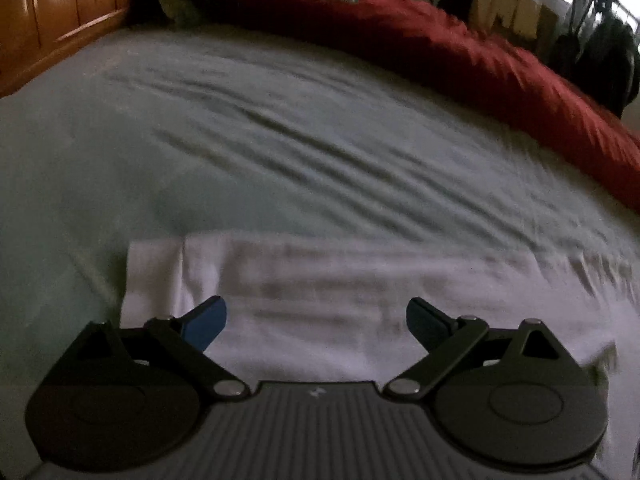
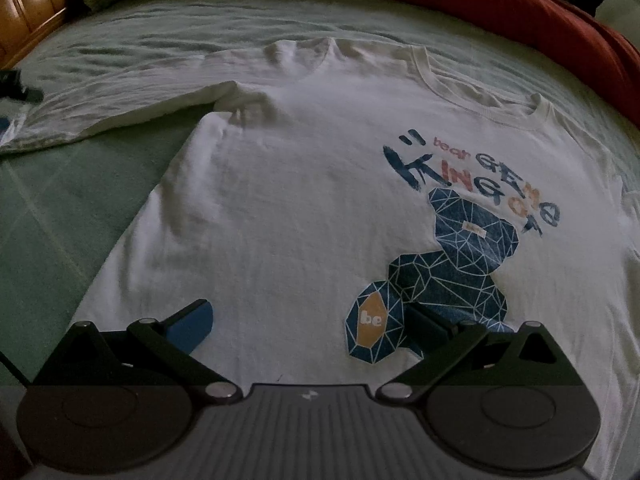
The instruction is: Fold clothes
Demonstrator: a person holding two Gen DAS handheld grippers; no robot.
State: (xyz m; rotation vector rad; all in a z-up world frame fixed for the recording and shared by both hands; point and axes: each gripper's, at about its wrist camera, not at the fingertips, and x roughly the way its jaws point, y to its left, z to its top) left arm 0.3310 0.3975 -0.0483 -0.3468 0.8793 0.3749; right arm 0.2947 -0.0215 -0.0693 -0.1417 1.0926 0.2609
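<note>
T-shirt (image 2: 304, 200), white and long-sleeved, lies spread face-up on the pale green bed sheet (image 2: 80, 208), its printed bear (image 2: 448, 264) and lettering showing toward 3 o'clock of the right wrist view and the ribbed collar (image 2: 476, 92) up at about 1 o'clock. One sleeve (image 2: 120, 108) stretches away toward 9 o'clock, flat on the sheet. Laid out this open, with chest, collar and sleeve all exposed, the garment offers clean edges to pinch and straight lines to fold along; a bunched shirt would not.

Right gripper (image 2: 308, 320) hovers over the lower body of the shirt at 6 o'clock, jaws spread wide with nothing between them. Its left blue pad sits over plain white cloth, its right finger over the bear's foot, so it looks placed above the hem region rather than gripping it. Whether the fingers touch the fabric I cannot tell.

Left gripper (image 1: 316, 324) is likewise wide open and empty, poised over what I take to be the sleeve end (image 1: 280, 300), which fills its view from 6 toward 3 o'clock; a cuff-like band (image 1: 154, 276) shows at about 8 o'clock. This view is motion-blurred, so finer detail is lost.

Beyond, a red duvet (image 1: 460, 52) is heaped along the far edge from 12 to 3 o'clock, and a wooden headboard (image 1: 60, 12) stands at 10 o'clock, both clear of the working area.

Nothing on the shirt reads as folded: both halves lie single and flat.
</note>
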